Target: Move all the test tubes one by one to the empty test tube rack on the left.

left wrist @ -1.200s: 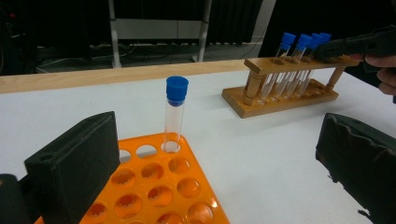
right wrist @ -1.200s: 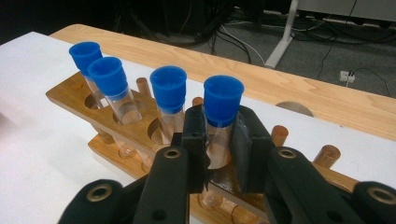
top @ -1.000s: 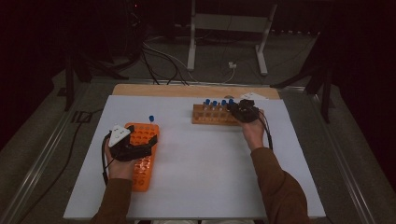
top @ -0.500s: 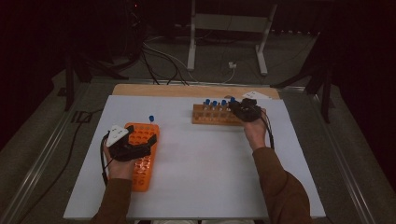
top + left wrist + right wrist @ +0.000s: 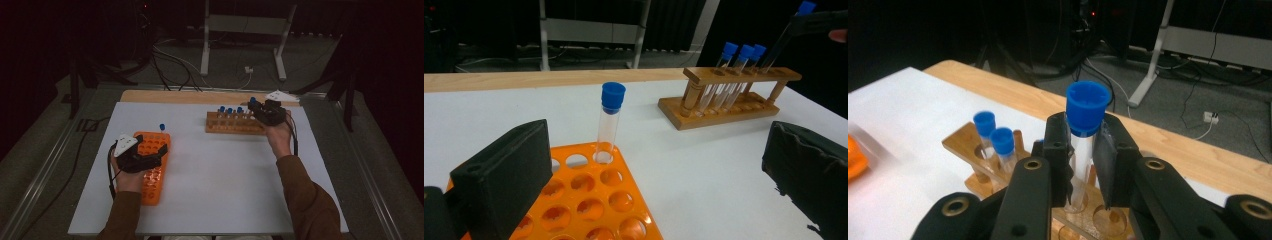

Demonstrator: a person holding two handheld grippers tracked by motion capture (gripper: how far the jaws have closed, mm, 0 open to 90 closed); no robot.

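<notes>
Right gripper (image 5: 1083, 165) pinching tube (image 5: 1083, 150) just under blue cap, tube bottom at wooden rack (image 5: 235, 124). I lift straight up until clear, no tilt. Left gripper (image 5: 145, 159) spread, resting on orange rack (image 5: 599, 200) beside its one tube (image 5: 610, 125); I steady it.
</notes>
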